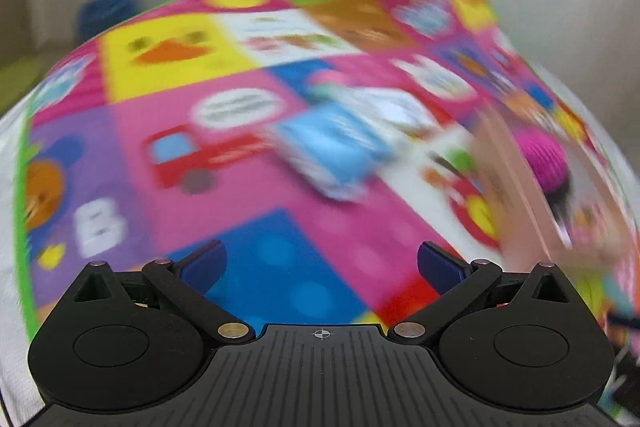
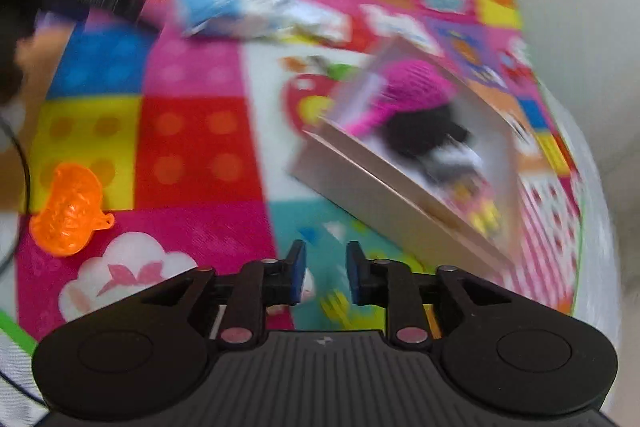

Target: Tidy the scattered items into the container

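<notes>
A shallow pale box (image 2: 380, 195) sits tilted on the play mat (image 2: 192, 147). It holds a pink yarn ball (image 2: 412, 83), a black item (image 2: 424, 131) and small bits. My right gripper (image 2: 326, 251) hovers just left of its near corner, jaws a narrow gap apart with nothing between them. An orange translucent toy (image 2: 68, 211) lies at the mat's left. A blue and white packet (image 1: 336, 143) lies mid-mat, ahead of my left gripper (image 1: 322, 255), which is wide open and empty. The box (image 1: 516, 163) and yarn ball (image 1: 544, 155) are to its right. Both views are motion-blurred.
The mat (image 1: 132, 47) is a bright patchwork with a green edge, lying on pale flooring. The packet (image 2: 224, 3) shows in the right wrist view at the far left-centre. A dark blurred device and part of a hand (image 2: 36, 67) fill that view's upper left.
</notes>
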### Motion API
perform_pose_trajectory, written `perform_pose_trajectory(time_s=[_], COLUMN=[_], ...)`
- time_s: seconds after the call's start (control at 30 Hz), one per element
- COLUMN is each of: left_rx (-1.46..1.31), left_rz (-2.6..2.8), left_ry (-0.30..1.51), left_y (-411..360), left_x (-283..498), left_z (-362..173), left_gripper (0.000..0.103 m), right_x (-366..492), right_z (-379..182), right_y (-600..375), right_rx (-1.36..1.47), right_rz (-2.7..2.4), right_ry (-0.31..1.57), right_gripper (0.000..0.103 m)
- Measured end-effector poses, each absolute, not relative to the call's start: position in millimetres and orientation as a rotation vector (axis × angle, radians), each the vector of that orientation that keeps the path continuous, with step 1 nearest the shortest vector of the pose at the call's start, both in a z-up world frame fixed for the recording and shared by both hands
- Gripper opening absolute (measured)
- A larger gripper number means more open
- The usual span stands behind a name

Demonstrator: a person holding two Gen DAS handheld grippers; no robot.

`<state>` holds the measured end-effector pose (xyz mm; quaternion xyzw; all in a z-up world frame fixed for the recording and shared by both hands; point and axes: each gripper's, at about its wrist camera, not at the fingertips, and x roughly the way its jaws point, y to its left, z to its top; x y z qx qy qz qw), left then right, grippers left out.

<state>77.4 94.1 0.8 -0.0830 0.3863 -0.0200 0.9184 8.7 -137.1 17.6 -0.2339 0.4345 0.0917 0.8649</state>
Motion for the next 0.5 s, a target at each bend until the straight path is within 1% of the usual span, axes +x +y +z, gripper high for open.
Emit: perform_pose_trajectory(time_s=[0.03, 0.07, 0.1, 0.13, 0.17, 0.3, 0.4, 0.47, 0.5], left_rx=[-0.145, -0.129, -0.124, -0.125, -0.130, -0.134, 0.006, 0.096, 0.120], left_rz=[-0.067, -0.090, -0.102, -0.113, -0.123, -0.219, -0.324, -0.343, -0.342], left_ry=[0.783, 0.768, 0.757, 0.749, 0.748, 0.801, 0.821, 0.824, 0.827], left_y=[87, 81, 78, 76, 76, 67, 42, 27, 21], left_x=[74, 69, 66, 63, 60, 45, 18, 0, -7], left_z=[3, 5, 6, 8, 11, 23, 28, 26, 24], left_gripper=[0.103, 0.103, 0.103, 0.103, 0.103, 0.103, 0.103, 0.103, 0.103], right_x=[-1, -13, -25, -37, -50, -80, -94, -102, -103], right_z=[25, 31, 35, 38, 39, 29, 19, 15, 13], right_y=[-151, -165, -177, -187, -198, -229, -248, -260, -266], right_rx=[-0.403, -0.308, -0.233, -0.162, -0.096, 0.016, 0.033, 0.086, 0.119], right_rz=[0.182, 0.169, 0.152, 0.133, 0.112, 0.070, 0.078, 0.086, 0.086], right_ry=[0.899, 0.876, 0.852, 0.825, 0.797, 0.780, 0.801, 0.799, 0.797], right_gripper=[0.034, 0.043, 0.049, 0.059, 0.064, 0.066, 0.069, 0.074, 0.074])
